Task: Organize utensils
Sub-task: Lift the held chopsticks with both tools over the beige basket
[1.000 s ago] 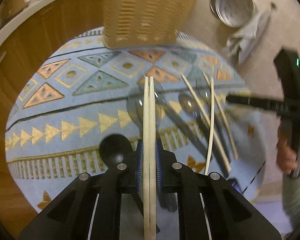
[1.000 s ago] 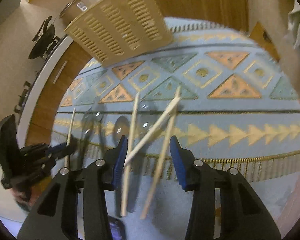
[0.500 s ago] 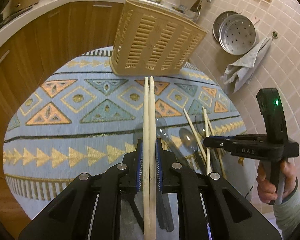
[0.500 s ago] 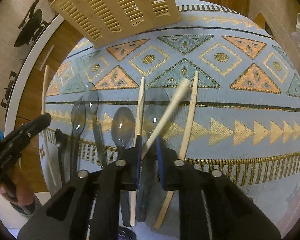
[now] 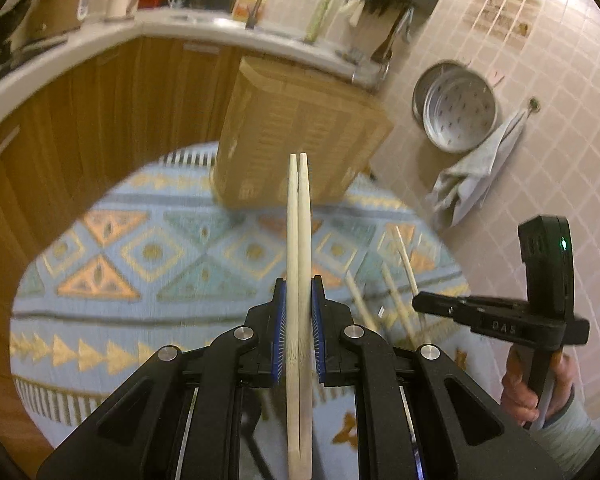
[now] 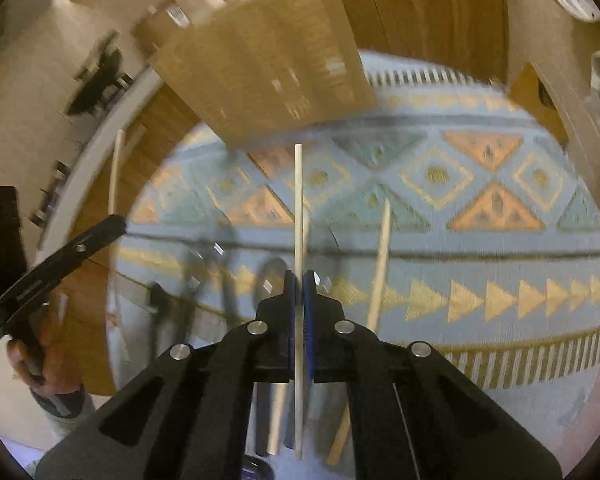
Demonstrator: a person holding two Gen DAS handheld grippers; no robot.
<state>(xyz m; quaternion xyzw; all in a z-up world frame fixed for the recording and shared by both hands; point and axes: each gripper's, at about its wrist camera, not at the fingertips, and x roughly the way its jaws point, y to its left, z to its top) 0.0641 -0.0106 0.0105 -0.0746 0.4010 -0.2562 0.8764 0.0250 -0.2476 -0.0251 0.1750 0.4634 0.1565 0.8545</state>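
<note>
My left gripper (image 5: 299, 312) pinches 2 chopsticks (image 5: 299, 240) side by side, raised above the patterned mat (image 5: 140, 264) and pointing toward the basket (image 5: 296, 136). My right gripper (image 6: 299, 296) is clamped on 1 chopstick (image 6: 298, 216), while another stick (image 6: 380, 264) and blurred spoons (image 6: 272, 280) lie on the mat below.

Both wrist views raised above the patterned mat (image 5: 148, 264), angled down and forward toward the beige basket (image 5: 300, 136); shared between them: mat (image 6: 480, 240), basket (image 6: 268, 64), each opposite gripper.
</note>
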